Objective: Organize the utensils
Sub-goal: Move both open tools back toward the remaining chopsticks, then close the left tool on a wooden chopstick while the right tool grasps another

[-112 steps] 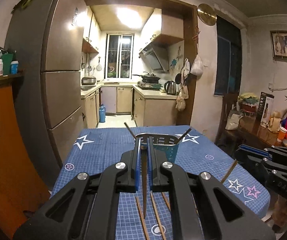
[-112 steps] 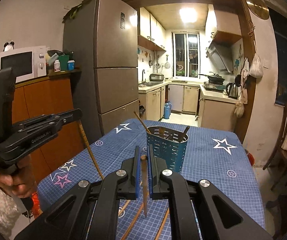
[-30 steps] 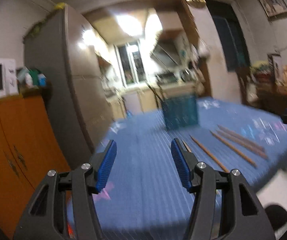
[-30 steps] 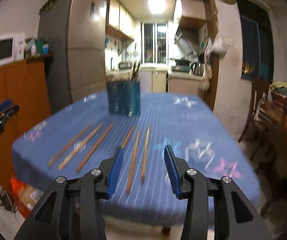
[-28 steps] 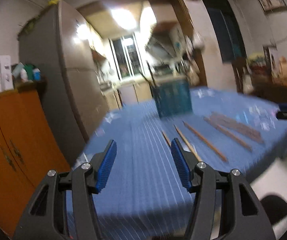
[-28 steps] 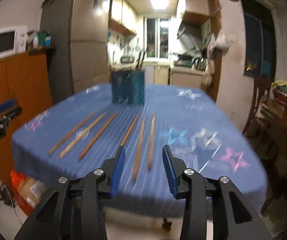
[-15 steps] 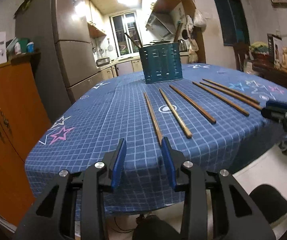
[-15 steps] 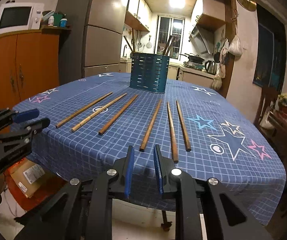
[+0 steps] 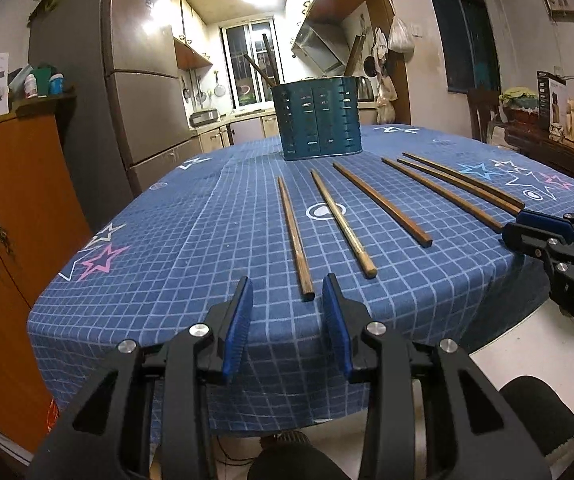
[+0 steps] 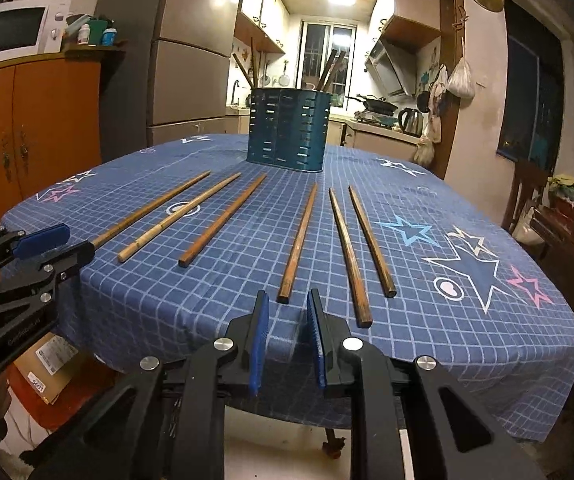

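Several wooden chopsticks lie side by side on the blue checked tablecloth (image 9: 175, 240). Behind them stands a teal slotted holder (image 9: 321, 120) (image 10: 289, 128) with a few chopsticks upright in it. My left gripper (image 9: 287, 284) is open and empty at the near table edge, with the near end of the leftmost chopstick (image 9: 293, 232) just ahead of its tips. My right gripper (image 10: 287, 300) is open with a narrow gap, and the end of a middle chopstick (image 10: 299, 240) lies right at its tips. Each gripper also shows in the other's view: right gripper (image 9: 519, 234), left gripper (image 10: 73, 242).
A tall fridge (image 9: 127, 92) and an orange cabinet (image 9: 3, 200) with a microwave (image 10: 19, 32) stand on the left. A dark side table (image 9: 555, 148) with boxes and flowers is on the right. A cardboard box (image 10: 47, 364) sits under the table's near corner.
Both grippers, earlier shut on chopsticks near the holder, are now empty. Over the last second they sank to the table's near edge and their jaws narrowed.
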### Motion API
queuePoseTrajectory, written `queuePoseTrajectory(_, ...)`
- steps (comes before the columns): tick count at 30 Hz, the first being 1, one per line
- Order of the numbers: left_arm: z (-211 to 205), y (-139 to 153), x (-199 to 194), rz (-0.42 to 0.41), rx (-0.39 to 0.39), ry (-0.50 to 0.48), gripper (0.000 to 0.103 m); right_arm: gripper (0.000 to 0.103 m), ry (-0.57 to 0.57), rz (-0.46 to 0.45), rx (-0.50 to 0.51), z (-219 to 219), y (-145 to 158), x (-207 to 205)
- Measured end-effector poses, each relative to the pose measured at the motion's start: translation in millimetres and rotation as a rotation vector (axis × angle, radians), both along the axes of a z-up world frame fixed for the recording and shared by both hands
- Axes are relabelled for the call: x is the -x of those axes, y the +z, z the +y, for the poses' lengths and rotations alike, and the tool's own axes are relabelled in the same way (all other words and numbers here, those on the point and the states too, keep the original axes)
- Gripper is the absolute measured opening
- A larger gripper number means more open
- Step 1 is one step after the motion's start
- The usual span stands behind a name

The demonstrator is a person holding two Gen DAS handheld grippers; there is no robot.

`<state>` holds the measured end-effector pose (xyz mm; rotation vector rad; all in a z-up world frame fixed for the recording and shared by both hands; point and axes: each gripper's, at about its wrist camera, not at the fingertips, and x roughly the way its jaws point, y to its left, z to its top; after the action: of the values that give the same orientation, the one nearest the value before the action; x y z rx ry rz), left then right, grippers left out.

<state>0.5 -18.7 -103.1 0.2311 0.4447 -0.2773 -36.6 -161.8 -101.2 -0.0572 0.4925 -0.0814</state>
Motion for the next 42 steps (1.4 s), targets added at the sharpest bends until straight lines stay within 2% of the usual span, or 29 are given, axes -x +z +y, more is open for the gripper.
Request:
queuePoseTrajectory(4, 0, -1, -1, -0.002, 0.019, 0.005, 0.034, 0.019, -0.002, -0.009, 0.003, 1, -2, -3)
queuePoseTrajectory(10, -5, -4, -1, -0.012, 0.035, 0.005, 0.026, 0.019, -0.019, -0.022, 0.000, 0, -3, -7)
queuePoseTrajectory(17, -7, -5, -1, -0.019, 0.040, 0.004, 0.025, 0.019, -0.037, -0.029, -0.012, -1, -4, -14)
queuePoseTrajectory(21, -8, -6, -1, -0.024, 0.049, 0.002, 0.023, 0.014, -0.039, -0.035, -0.003, 1, -5, -18)
queuePoseTrajectory(28, -9, -10, 2, -0.042, 0.075, -0.012, 0.014, 0.014, -0.046, -0.044, -0.005, 1, -7, -20)
queuePoseTrajectory(36, -4, -12, 1, -0.040, 0.114, -0.037, 0.008, 0.009, -0.050, -0.047, -0.058, -3, -8, -19)
queuePoseTrajectory(42, 0, -10, -1, -0.019, 0.141, -0.043, 0.007, 0.008, -0.054, -0.041, -0.083, -8, -7, -15)
